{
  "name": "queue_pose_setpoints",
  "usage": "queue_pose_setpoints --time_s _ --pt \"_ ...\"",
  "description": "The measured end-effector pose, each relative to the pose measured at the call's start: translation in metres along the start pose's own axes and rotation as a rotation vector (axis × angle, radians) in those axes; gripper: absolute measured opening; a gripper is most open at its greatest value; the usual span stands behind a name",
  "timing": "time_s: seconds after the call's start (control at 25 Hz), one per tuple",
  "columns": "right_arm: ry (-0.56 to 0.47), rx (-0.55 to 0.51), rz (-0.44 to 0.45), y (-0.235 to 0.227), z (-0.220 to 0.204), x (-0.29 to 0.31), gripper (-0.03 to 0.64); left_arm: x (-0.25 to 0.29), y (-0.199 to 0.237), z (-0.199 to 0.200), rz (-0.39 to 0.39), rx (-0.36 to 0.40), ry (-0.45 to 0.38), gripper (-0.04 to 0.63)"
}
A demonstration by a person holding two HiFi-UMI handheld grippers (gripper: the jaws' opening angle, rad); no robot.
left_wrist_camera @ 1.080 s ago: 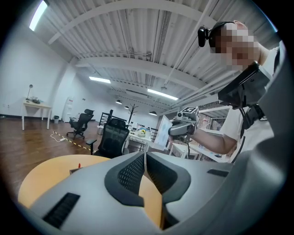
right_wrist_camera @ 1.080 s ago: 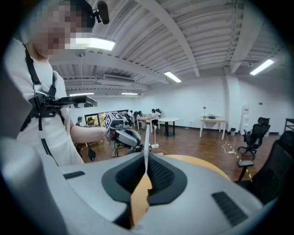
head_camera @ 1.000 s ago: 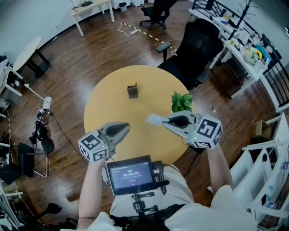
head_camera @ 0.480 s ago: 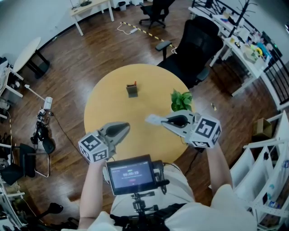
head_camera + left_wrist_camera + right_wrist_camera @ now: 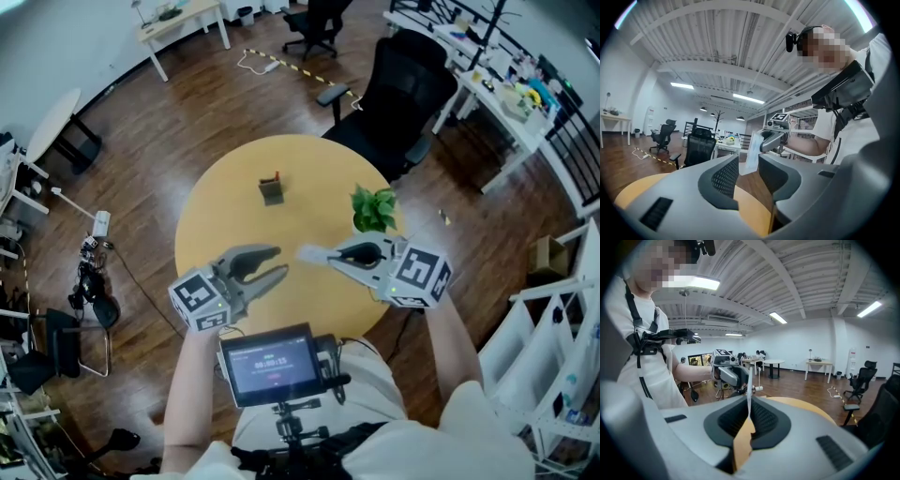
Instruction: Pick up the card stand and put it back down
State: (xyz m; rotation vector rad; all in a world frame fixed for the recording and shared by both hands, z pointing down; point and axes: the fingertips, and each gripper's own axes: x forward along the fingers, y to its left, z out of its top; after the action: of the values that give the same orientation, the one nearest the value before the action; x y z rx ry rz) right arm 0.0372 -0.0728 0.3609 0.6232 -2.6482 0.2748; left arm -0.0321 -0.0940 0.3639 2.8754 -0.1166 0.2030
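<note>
Yellow table: near-left, the left gripper has just spread its jaws wide, nothing between them. The card stand stands far, mid-table. The right gripper is clamped on a white card; a plant stands beyond it.

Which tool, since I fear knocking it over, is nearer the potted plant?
Right. The right tool, shut on a white card, hangs just on the person's side of the plant; the left tool, jaws just opened and empty, is farther off to its left.
</note>
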Motion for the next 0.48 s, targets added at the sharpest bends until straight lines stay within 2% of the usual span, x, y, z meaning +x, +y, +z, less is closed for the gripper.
queue_pose_setpoints --time_s 0.2,0.48 --pt "0.001 -0.003 0.013 0.005 -0.001 0.002 0.029 0.018 -0.009 0.005 -0.069 0.029 0.027 0.135" --pt "0.035 0.002 0.002 0.001 -0.018 0.005 0.028 0.023 -0.007 -0.01 -0.04 0.012 0.045 0.135"
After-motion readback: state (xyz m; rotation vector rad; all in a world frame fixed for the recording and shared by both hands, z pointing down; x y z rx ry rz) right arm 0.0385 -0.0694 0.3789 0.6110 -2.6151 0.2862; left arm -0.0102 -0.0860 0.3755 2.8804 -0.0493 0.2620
